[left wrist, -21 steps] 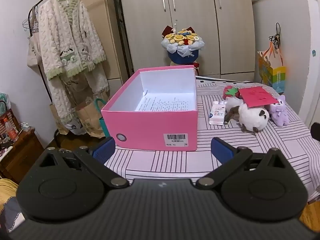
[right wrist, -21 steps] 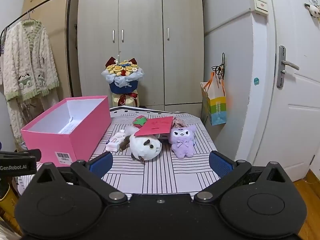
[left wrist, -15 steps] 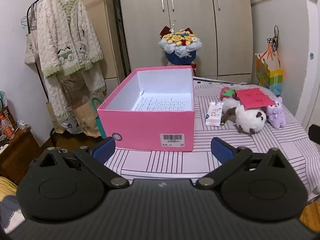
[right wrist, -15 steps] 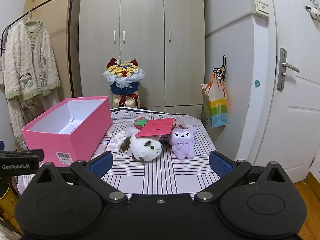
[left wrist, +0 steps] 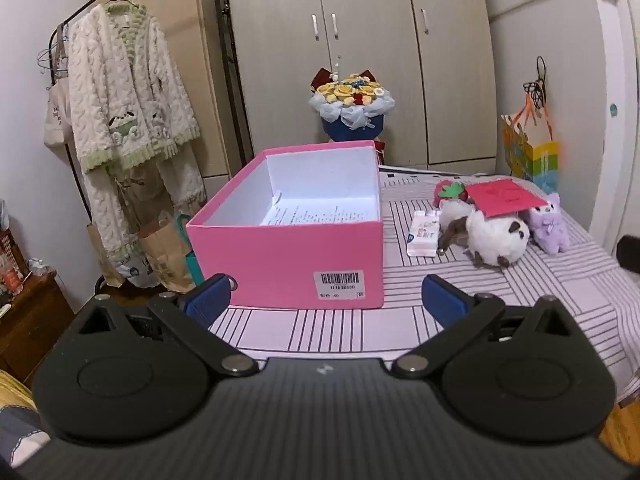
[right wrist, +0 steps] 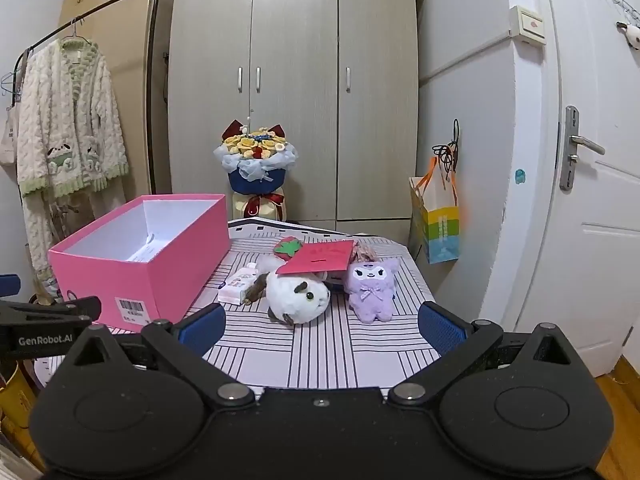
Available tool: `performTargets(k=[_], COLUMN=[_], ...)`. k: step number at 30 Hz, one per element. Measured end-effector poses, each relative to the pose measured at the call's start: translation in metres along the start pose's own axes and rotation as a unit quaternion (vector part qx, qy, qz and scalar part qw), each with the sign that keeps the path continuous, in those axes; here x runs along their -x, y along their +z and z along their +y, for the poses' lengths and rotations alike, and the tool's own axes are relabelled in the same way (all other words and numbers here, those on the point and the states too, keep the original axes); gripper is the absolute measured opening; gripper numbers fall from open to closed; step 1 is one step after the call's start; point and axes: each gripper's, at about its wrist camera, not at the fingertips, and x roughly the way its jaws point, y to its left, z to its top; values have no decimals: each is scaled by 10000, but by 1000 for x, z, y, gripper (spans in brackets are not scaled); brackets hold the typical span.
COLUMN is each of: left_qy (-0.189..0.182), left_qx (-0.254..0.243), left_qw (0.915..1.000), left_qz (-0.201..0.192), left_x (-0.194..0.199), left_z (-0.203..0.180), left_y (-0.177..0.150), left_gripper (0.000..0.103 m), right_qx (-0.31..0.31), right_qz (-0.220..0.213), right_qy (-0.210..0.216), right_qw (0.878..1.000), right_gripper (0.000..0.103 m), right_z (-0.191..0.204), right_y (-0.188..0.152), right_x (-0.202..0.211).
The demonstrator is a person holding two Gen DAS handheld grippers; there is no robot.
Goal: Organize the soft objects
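Two open claws face a striped worktop (right wrist: 320, 344) with a pink box and a cluster of soft toys.

The pink box (left wrist: 288, 256) stands open on the worktop's left side; inside it lies only a printed sheet of paper (left wrist: 320, 214). Right of it, just beside the box, lie a small white packet (right wrist: 239, 283), a white plush (right wrist: 298, 296), a purple plush (right wrist: 370, 290) and a strawberry plush (right wrist: 287, 248), close together. A red card (right wrist: 322, 257) rests on top of them, partly covering the white plush. The left claw (left wrist: 326, 300) and right claw (right wrist: 322, 322) hover spread wide, holding nothing, short of the worktop. Since the earlier frames, the left view has shifted slightly; nothing on the worktop has moved.
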Motion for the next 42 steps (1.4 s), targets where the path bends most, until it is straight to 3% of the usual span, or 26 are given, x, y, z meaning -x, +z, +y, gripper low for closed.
performTargets(k=[9,16,20,33,42], left_qy=[-272,-194,-326,-229,-45], left_qx=[177,94,131,87,161], left_qw=[9995,9997,9993,9997,9997], left_qz=[-61,-141,-92,35,-204], left_x=[-1,-1,-2,-5,2], left_z=[13,15,17,16,20], left_y=[-3,-1,-1,-3,0], left_gripper=[103,103,103,103,103], right_qx=[51,61,68,104,179], right_qz=[-29,5,-12,-46,-7], right_qy=[-97,-123,-94,33,31], right_qw=[9999,9999,9999,9999,9998], right_gripper=[103,103,103,103,103], right_z=[2,3,3,4,7], right_y=[-3,-4,-4,-6,-9], right_x=[-2,-6,-5,-4,-8])
